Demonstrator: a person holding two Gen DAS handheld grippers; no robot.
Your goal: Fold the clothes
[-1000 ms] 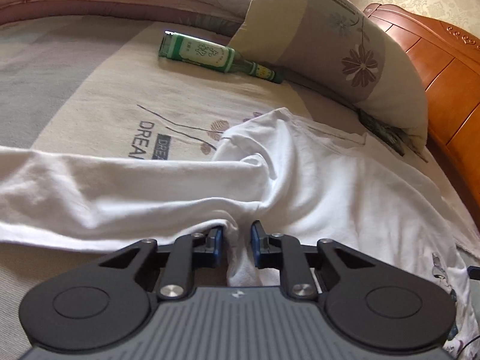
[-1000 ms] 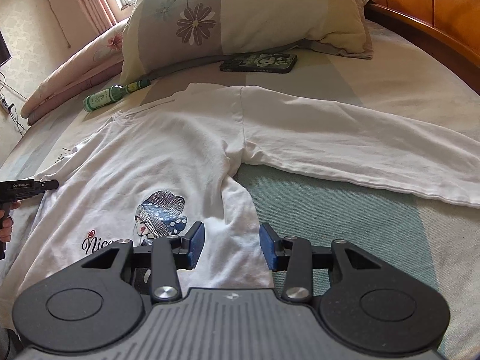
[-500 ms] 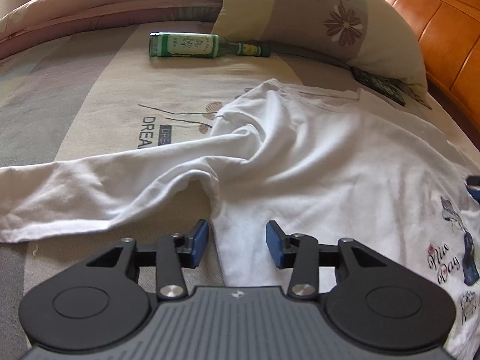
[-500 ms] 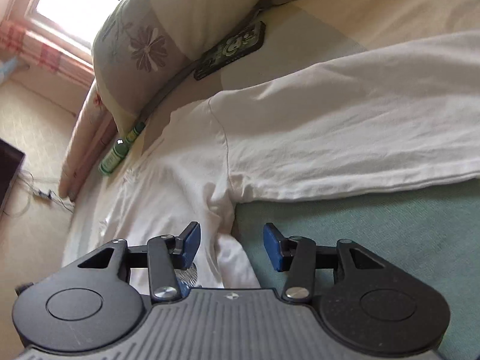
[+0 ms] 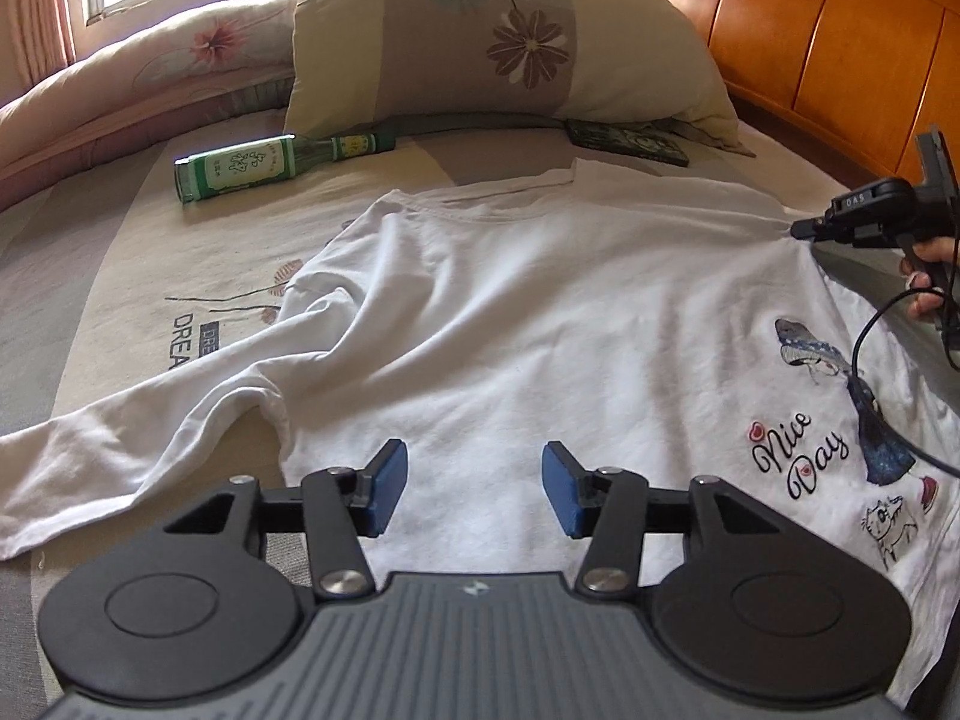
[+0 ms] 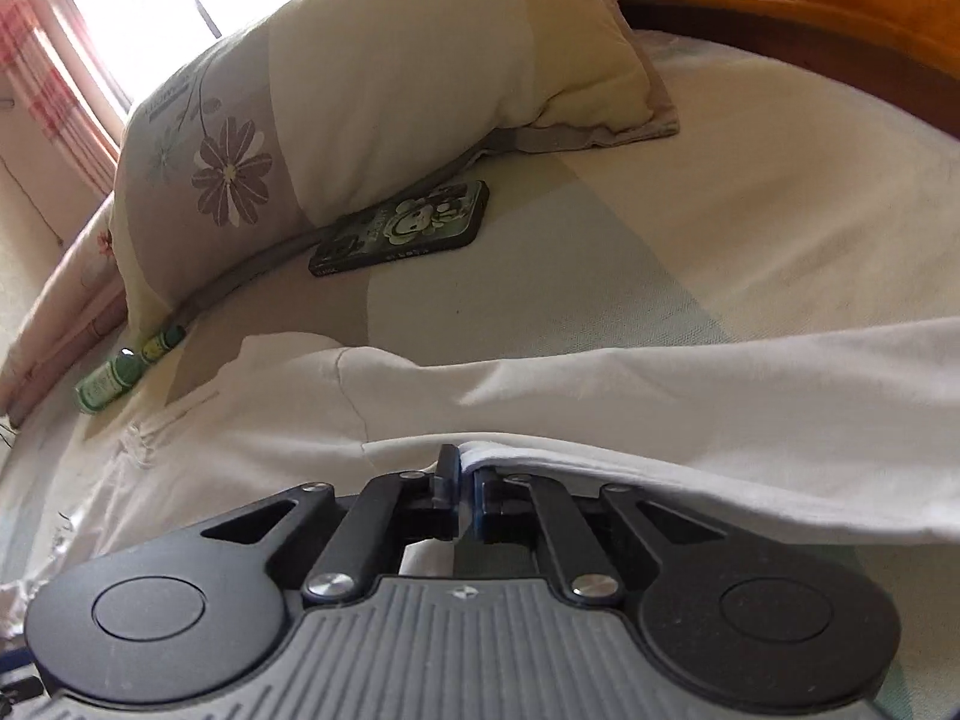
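Fingers of the left gripper (image 5: 474, 489) stand apart and are opening, with nothing between the blue pads; a second ago they were pinched on a bunched fold of the white shirt (image 5: 540, 312) near the armpit. That gripper now hangs above the flat lower body of the shirt, and its view has swung round so that the printed "Nice Day" figure shows at the right edge, where before little of it was seen.

On the right gripper (image 6: 465, 483) the fingers are closing and already press a doubled edge of the shirt's sleeve (image 6: 690, 420) between them. A second ago they stood well apart over the shirt's side edge with no cloth held. The sleeve cloth now drapes over the right-hand finger and runs off to the right.

In the left wrist view the right gripper shows at the far right, a hand (image 5: 930, 276) on its handle, its tip at the shirt's armpit.

The shirt lies spread face up on the bed (image 5: 120, 252). Its left sleeve trails off to the left, less bunched than before. A green bottle (image 5: 258, 167), a phone (image 6: 402, 228) and a flowered pillow (image 5: 510, 42) lie beyond the collar, unchanged.
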